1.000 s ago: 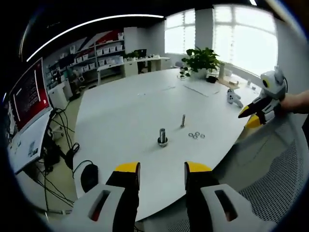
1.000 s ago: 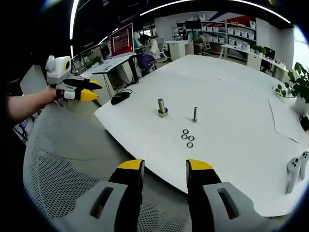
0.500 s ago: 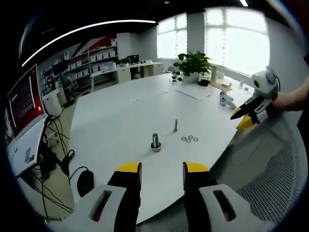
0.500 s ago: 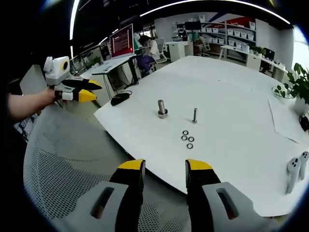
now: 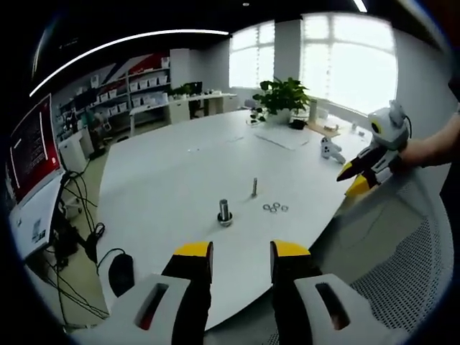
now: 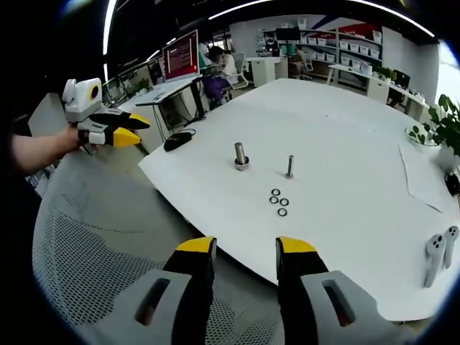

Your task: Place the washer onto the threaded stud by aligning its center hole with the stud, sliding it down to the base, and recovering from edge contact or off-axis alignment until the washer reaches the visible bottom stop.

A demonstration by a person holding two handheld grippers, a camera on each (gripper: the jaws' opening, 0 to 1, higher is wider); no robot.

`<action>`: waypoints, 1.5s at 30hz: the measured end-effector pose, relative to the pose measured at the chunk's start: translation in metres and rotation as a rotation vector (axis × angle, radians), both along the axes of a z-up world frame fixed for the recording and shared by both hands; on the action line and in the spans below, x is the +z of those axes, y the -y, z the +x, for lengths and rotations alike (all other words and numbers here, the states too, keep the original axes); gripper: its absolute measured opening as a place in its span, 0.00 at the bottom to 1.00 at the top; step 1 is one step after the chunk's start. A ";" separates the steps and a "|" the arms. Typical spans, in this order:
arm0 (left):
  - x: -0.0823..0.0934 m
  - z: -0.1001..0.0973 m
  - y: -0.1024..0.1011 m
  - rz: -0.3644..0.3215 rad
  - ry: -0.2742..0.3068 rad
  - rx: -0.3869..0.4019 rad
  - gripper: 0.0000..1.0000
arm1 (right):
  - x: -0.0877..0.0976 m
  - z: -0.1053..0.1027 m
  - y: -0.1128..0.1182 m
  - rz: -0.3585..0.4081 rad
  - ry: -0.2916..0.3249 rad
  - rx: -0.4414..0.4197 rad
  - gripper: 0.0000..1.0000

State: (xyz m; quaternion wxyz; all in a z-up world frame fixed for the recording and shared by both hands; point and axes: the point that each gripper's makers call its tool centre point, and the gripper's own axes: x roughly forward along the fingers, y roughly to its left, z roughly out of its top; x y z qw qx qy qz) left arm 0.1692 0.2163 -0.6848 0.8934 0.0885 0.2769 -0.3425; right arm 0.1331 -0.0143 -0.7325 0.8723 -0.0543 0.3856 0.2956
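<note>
The left tool (image 5: 237,251) hung over the near edge of the white table (image 5: 180,165), its yellow-tipped jaws apart with nothing between them. Straight ahead of those jaws, well out of reach, stood a thick stud on a round base (image 5: 224,212), upright on the table. A little beyond it and to the right of the jaws' line stood the thin threaded stud (image 5: 254,187), also upright. Just right of the thin stud, three washers (image 5: 274,208) lay flat on the table in a small cluster, close to each other and apart from both studs. Far off to the right of the left tool, the right tool (image 5: 356,176) was held in a person's hand beyond the table's edge, above a grey mesh chair back (image 5: 402,259).

In the right gripper view, the right tool (image 6: 241,250) had its jaws apart as well, empty, poised above the chair mesh (image 6: 100,251) short of the table (image 6: 345,144). Ahead of it the three washers (image 6: 279,202) lay nearest, with the thin threaded stud (image 6: 290,166) just behind them and the thick stud (image 6: 241,155) to the left of that. The left tool (image 6: 118,129) showed far to the left, gripped by a hand. A white controller (image 6: 435,255) lay on the table far to the right, and a potted plant (image 6: 445,129) stood at the table's far right side.
</note>
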 end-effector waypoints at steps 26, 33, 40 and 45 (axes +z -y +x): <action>-0.008 -0.007 0.009 -0.028 -0.054 -0.057 0.30 | -0.013 -0.001 0.013 -0.091 -0.046 -0.039 0.36; -0.009 -0.011 0.011 -0.027 -0.058 -0.077 0.30 | -0.015 -0.001 0.019 -0.119 -0.047 -0.058 0.37; -0.006 -0.011 0.012 -0.075 -0.076 -0.076 0.31 | -0.022 -0.004 0.022 -0.181 -0.072 -0.041 0.39; -0.006 -0.012 0.015 -0.052 -0.062 -0.087 0.31 | -0.022 -0.003 0.025 -0.151 -0.088 -0.062 0.39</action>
